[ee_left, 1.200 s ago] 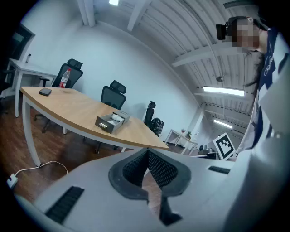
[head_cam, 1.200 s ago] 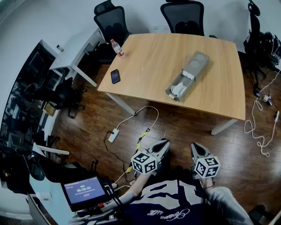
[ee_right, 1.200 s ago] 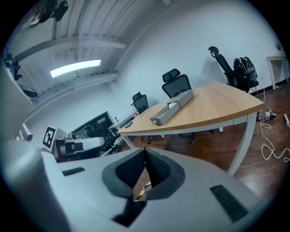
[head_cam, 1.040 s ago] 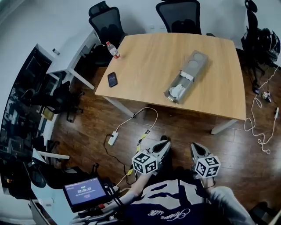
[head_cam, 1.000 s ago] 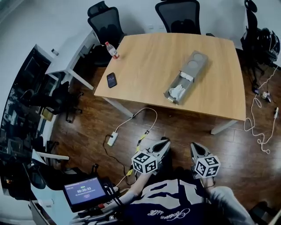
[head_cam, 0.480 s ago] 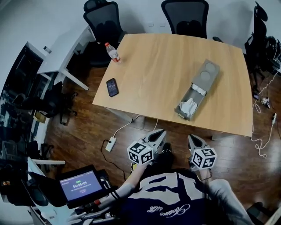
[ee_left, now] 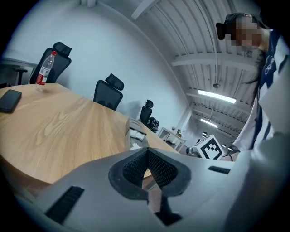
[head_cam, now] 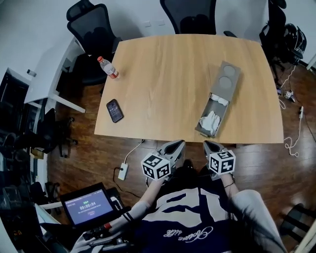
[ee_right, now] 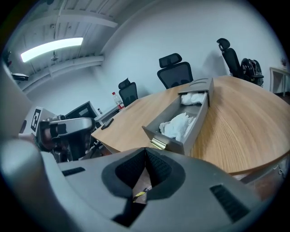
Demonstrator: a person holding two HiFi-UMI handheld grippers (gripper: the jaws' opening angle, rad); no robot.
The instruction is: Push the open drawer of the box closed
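Observation:
A grey box (head_cam: pixel 226 80) lies on the right part of the wooden table (head_cam: pixel 168 74). Its drawer (head_cam: pixel 213 116) is pulled out toward the near edge and holds white cloth (head_cam: pixel 210 120). In the right gripper view the drawer front with a brass handle (ee_right: pixel 157 143) faces me, just beyond the jaw tips. Both grippers hover off the table's near edge. My left gripper (head_cam: pixel 178 144) is shut and empty, left of the drawer. My right gripper (head_cam: pixel 207 145) is shut and empty, just short of the drawer front. From the left gripper view the box (ee_left: pixel 135 132) is far off.
A black phone (head_cam: pixel 114 110) and a red-labelled bottle (head_cam: pixel 108 67) sit on the table's left side. Black office chairs (head_cam: pixel 190 15) stand behind the table. A tablet with a timer (head_cam: pixel 92 207) is at lower left, and a power strip (head_cam: pixel 122 171) lies on the floor.
The table and box have come much closer in the head view. Both grippers have moved forward to the table's near edge, the right one close to the drawer front.

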